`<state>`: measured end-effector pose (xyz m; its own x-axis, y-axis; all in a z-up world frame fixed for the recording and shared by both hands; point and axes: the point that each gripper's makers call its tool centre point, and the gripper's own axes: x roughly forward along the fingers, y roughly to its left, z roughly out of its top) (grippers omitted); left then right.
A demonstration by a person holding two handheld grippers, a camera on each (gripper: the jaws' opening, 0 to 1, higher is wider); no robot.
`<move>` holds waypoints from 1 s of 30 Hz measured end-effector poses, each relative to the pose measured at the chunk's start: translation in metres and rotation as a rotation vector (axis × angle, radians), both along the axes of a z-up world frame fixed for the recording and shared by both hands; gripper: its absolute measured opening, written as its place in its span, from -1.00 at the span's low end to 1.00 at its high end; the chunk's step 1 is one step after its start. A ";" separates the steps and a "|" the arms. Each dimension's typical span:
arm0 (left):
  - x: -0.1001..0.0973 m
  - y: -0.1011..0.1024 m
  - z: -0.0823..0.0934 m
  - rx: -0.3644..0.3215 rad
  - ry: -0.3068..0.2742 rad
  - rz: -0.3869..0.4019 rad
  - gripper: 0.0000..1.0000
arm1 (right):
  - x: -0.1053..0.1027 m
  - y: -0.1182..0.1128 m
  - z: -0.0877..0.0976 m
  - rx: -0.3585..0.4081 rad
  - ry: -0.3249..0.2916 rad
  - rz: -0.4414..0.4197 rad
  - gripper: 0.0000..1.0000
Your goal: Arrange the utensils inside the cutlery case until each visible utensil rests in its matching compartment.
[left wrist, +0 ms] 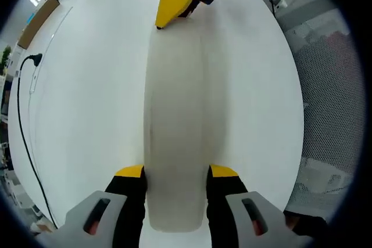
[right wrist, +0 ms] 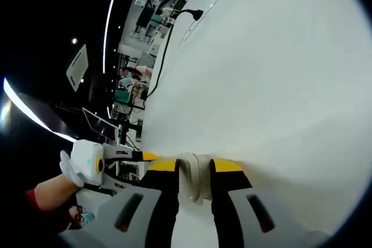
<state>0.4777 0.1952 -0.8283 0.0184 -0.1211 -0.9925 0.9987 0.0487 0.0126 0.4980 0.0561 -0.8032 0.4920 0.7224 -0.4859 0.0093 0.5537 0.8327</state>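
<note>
Lengthwise, the cutlery case (left wrist: 174, 126) spans both grippers — left (left wrist: 175, 173), right (right wrist: 196, 166) — jaws clamped on its ends.

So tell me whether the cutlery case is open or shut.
Shut, apparently: the cutlery case shows a smooth white surface without compartments or utensils, clamped at both ends by the left hand-held gripper and right hand-held gripper.

looks like a lab or open workshop floor: big white table (left wrist: 87, 85) with a black power cable (left wrist: 20, 114) trailing to its edge, dark ceiling with strip lights (right wrist: 113, 10), cluttered shelves and gear (right wrist: 157, 10) in the background.
</note>
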 end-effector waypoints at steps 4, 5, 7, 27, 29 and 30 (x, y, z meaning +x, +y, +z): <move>0.002 0.001 0.000 0.007 0.002 -0.008 -0.18 | 0.000 0.003 0.003 0.000 0.028 0.009 -0.71; 0.003 0.001 0.000 0.008 0.003 -0.009 -0.18 | 0.000 0.003 0.002 -0.001 0.043 0.010 -0.72; 0.005 0.000 0.001 0.012 0.003 -0.014 -0.18 | -0.002 0.007 -0.001 -0.001 0.051 0.004 -0.75; -0.006 -0.006 0.005 -0.046 -0.004 0.027 -0.17 | -0.001 -0.006 0.005 -0.094 -0.030 0.065 -0.92; -0.008 -0.008 0.005 -0.043 -0.005 0.018 -0.17 | -0.006 -0.009 0.004 -0.108 -0.036 0.082 -0.91; -0.008 -0.010 0.005 -0.048 -0.005 -0.005 -0.17 | -0.008 -0.010 0.004 -0.121 -0.044 0.098 -0.90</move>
